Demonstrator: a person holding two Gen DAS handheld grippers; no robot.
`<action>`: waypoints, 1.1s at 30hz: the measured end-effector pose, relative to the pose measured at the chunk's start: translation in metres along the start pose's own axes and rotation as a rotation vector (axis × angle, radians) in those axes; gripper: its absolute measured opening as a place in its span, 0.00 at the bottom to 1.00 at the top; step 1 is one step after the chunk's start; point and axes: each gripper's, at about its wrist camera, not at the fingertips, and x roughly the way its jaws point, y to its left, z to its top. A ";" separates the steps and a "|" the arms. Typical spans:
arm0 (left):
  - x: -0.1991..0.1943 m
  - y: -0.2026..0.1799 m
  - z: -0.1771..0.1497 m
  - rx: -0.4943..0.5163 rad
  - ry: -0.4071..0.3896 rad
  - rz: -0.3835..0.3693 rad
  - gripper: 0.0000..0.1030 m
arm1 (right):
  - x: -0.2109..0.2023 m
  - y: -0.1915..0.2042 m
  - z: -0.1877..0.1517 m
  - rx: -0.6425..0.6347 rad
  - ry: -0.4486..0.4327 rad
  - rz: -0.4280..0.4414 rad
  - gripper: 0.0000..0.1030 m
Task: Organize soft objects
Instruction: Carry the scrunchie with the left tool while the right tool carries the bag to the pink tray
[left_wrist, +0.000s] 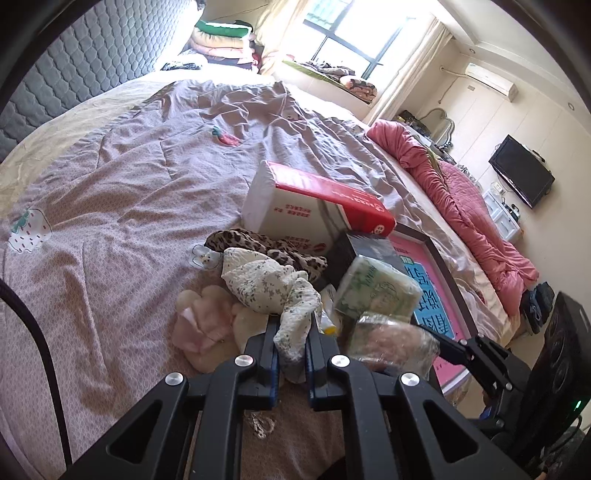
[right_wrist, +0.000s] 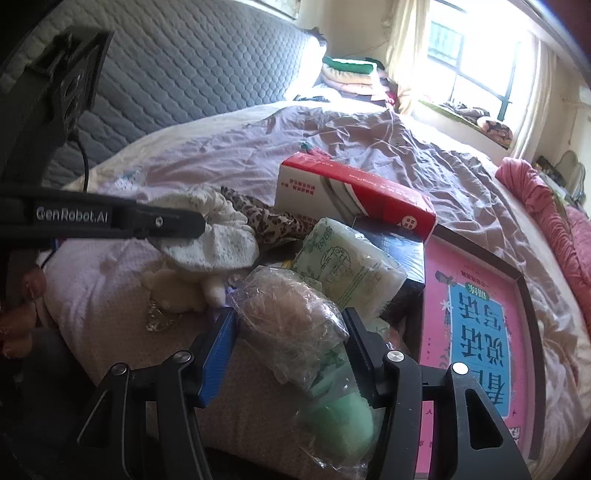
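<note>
While your left gripper (left_wrist: 291, 354) pinches the floral cloth (left_wrist: 273, 284) on the bed (left_wrist: 110, 206), your right gripper (right_wrist: 291, 354) straddles a clear-wrapped bundle (right_wrist: 288, 314), whether squeezing it you cannot tell.

bed (left_wrist: 129, 177) | grey quilted headboard (left_wrist: 85, 62) | bright window (left_wrist: 354, 33) | wall TV (left_wrist: 522, 170)

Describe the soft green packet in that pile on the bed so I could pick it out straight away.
On the bed's mauve quilt, find the red and white box in the pile. Just in front of it, leaning on a black box, lies the green tissue pack. It alone is pale green, printed and brick-shaped; the clear plastic bundle below it is crinkly and see-through.
</note>
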 end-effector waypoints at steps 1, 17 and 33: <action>-0.002 -0.002 -0.001 0.006 -0.002 0.005 0.10 | -0.003 -0.002 0.000 0.014 -0.007 0.000 0.57; -0.042 -0.036 -0.009 0.045 -0.070 0.030 0.10 | -0.047 -0.018 0.005 0.092 -0.129 -0.010 0.57; -0.060 -0.105 -0.009 0.161 -0.077 0.046 0.10 | -0.095 -0.051 0.001 0.196 -0.229 -0.045 0.57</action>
